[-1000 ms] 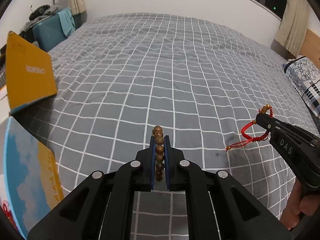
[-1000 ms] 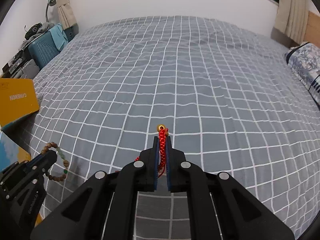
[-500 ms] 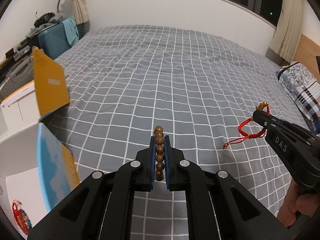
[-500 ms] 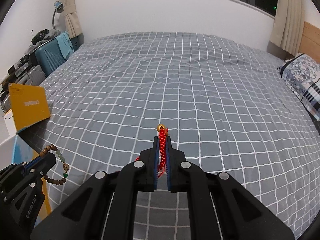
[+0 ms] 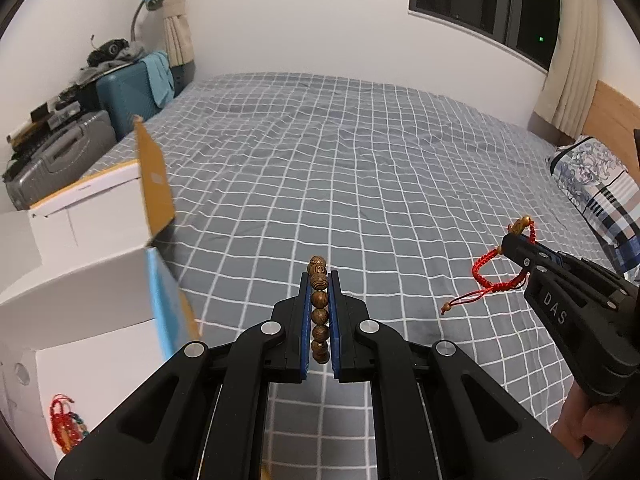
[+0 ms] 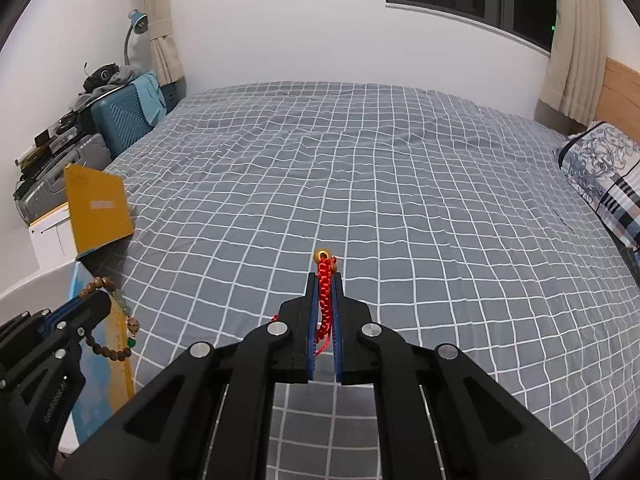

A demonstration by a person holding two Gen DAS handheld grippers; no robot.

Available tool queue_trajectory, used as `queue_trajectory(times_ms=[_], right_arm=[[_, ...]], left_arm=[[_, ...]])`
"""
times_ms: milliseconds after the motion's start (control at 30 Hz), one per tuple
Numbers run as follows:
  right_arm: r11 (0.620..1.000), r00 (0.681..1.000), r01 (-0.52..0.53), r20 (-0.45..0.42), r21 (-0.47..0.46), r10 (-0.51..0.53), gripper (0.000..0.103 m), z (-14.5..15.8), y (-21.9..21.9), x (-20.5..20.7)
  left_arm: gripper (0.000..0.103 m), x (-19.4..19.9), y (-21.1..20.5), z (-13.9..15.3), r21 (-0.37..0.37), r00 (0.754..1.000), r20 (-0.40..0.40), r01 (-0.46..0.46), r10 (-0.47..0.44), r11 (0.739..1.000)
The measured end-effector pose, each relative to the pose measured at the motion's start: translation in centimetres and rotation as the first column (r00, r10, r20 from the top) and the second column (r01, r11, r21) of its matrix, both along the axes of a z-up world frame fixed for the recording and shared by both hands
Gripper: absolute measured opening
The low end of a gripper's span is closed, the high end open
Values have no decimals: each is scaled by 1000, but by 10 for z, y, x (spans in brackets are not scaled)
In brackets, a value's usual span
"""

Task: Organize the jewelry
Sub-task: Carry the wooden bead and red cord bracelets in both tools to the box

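The left gripper (image 5: 320, 280) has its two fingers pressed tight on a bead bracelet (image 5: 319, 308). The brown beads sit in a line between the blue pads (image 5: 307, 320), and the line runs straight along the fingers, pointing away toward the far end of the bed (image 5: 360, 168). Two beads stick out past the tips. From the other side, the rest of the bracelet hangs down in a loop (image 6: 116, 320) with a few green beads on it.

The right gripper (image 6: 325, 280) is pinched shut on a red cord (image 6: 325, 300). The cord also runs along the fingers, with a gold bead (image 6: 322, 256) at the tip pointing away. Seen from the left, the cord hangs in a loop (image 5: 494, 272) below the fingers, and a thin tail ends in a small bead just above the gray check cover.

Both grippers are held up over the near part of the bed, well apart from each other. The bed ahead is wide and flat. A white box (image 5: 80, 280) with open flaps sits just left of the left gripper, at the bed's edge. More jewelry (image 5: 64, 428) lies inside it. A pillow (image 6: 608, 184) is far to the right.
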State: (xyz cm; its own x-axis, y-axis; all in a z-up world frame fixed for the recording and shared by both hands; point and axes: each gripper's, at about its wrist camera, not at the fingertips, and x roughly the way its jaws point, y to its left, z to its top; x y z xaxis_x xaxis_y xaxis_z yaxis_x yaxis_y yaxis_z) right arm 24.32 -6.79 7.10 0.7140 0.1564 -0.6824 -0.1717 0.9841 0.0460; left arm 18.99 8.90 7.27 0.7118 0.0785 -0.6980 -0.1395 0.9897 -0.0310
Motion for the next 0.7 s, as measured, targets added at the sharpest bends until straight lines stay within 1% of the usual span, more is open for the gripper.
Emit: queue_trajectory(times_ms=[133,233,300,400,533,700], right_arm=[[1000,1000,-13,9,6,13,5,8,9,-12],[999,999,-35,16,4,35,5,15,20,-23],[998,998,-55,17,4,55,5,20,29,-30],[997,996,-83,24,2,83,5,25,46,-42],[991,991,-131,35,5,131,5,33,75,-58],[980,980,-197,42,12,197,5,37,111,-80]], left_arm=[[7,-19,13,8,8,1000,18,-19,19,1000],[7,-38,25,15,34,998,39,-43,42,998],[7,-48,33,18,39,998,41,-54,52,998],[7,-66,50,24,44,995,44,-87,85,995],[7,-87,73,27,27,993,42,-115,114,993],[7,-117,102,29,41,984,46,-172,171,984]])
